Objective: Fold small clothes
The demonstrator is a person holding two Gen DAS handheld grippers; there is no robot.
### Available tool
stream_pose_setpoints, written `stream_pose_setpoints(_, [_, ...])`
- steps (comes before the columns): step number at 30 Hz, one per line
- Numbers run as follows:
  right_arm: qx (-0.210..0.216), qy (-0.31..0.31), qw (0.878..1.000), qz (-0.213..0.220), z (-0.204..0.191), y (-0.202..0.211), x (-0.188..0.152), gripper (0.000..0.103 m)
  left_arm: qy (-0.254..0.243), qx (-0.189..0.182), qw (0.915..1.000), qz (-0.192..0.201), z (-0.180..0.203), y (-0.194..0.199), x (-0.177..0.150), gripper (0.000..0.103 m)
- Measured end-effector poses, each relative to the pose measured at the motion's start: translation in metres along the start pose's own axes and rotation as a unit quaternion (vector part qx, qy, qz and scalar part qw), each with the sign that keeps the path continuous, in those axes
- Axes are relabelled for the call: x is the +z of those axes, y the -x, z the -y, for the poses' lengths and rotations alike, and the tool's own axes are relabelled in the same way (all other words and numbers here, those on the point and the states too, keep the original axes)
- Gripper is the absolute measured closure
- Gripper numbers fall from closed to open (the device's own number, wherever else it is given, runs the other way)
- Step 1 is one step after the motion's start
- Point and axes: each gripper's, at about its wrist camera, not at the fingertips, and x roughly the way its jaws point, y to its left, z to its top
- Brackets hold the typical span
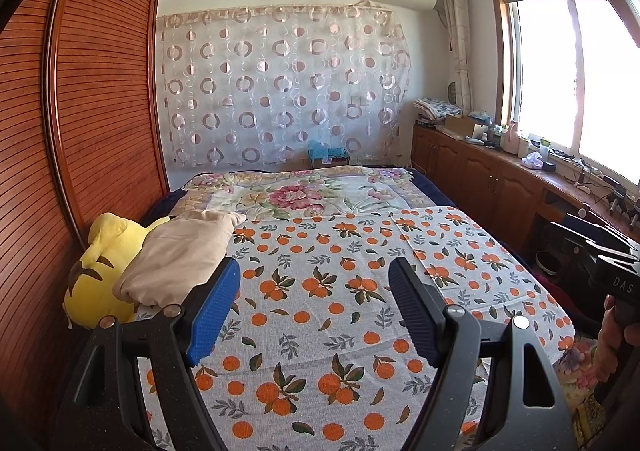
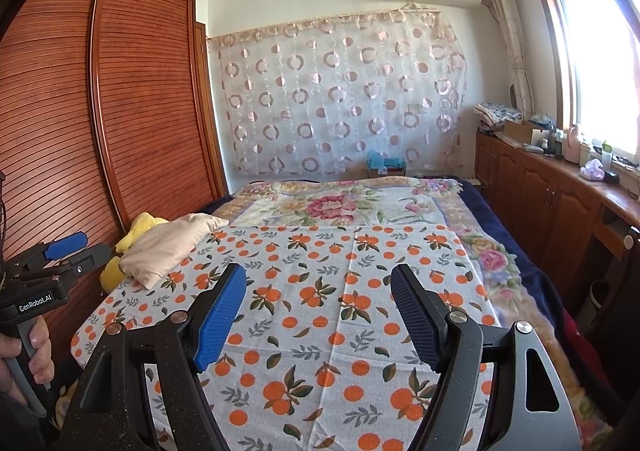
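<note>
A folded beige garment lies at the left edge of the bed, resting partly on a yellow plush toy; it also shows in the right wrist view. My left gripper is open and empty, held above the orange-print cloth, with the garment just left of its left finger. My right gripper is open and empty above the same cloth, to the right of the garment. The left gripper shows at the left edge of the right wrist view.
A wooden louvred wardrobe stands along the bed's left side. A floral blanket covers the far half of the bed. A low wooden cabinet with clutter runs under the window on the right. A patterned curtain hangs on the far wall.
</note>
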Motion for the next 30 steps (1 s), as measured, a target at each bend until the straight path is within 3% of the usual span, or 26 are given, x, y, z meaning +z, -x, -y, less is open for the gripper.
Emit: stream_pose_setpoints(30, [0.003, -0.001, 1.000, -0.001, 0.0045, -0.0002, 0.0003, 0.026, -0.002, 0.001, 1.0000, 0.003, 0.0010, 0.0013, -0.0021, 0.026])
